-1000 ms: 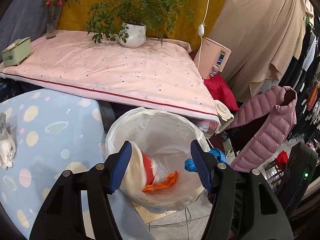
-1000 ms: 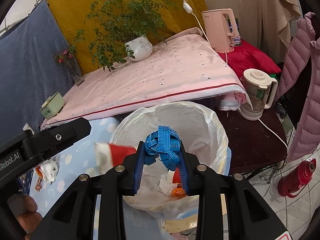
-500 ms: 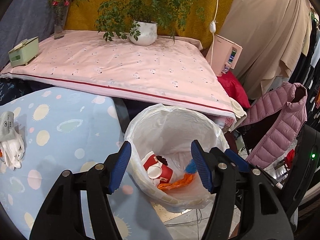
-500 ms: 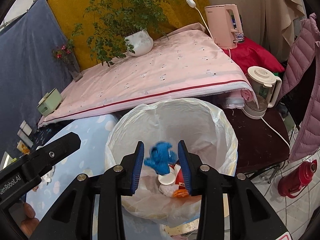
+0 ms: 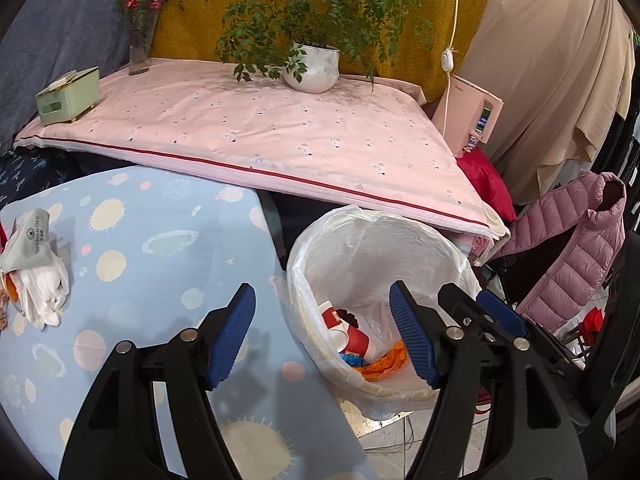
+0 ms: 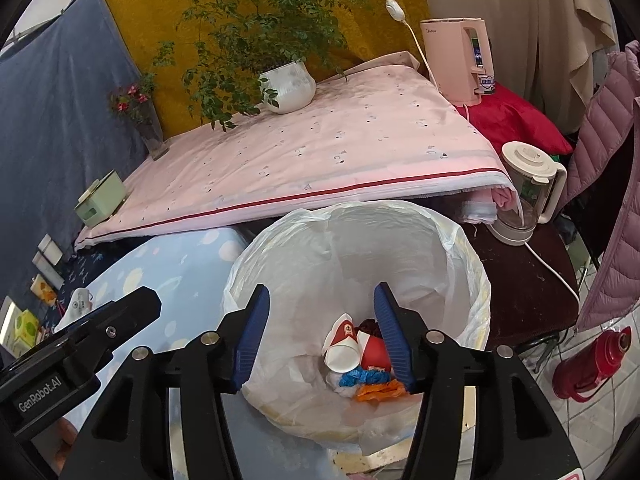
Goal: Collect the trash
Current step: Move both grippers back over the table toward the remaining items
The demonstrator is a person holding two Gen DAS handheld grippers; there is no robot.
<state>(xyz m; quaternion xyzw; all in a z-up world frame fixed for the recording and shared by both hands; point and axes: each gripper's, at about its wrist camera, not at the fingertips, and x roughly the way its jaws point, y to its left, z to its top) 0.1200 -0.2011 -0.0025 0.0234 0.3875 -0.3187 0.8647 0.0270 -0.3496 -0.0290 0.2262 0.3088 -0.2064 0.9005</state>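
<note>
Both tools, left [image 5: 322, 334] and right [image 6: 320, 334], opening empty over the bin [image 6: 460, 248], letting trash [image 6: 360, 354] drop inside.

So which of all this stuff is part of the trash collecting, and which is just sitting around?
Part of the job:
- lined bin
- red and white paper cups in it
- blue scrap and orange wrapper in it
- crumpled white litter on the blue cloth

Just lying about:
- potted plant
- flower vase
- green box
- pink jacket
- blender
</note>
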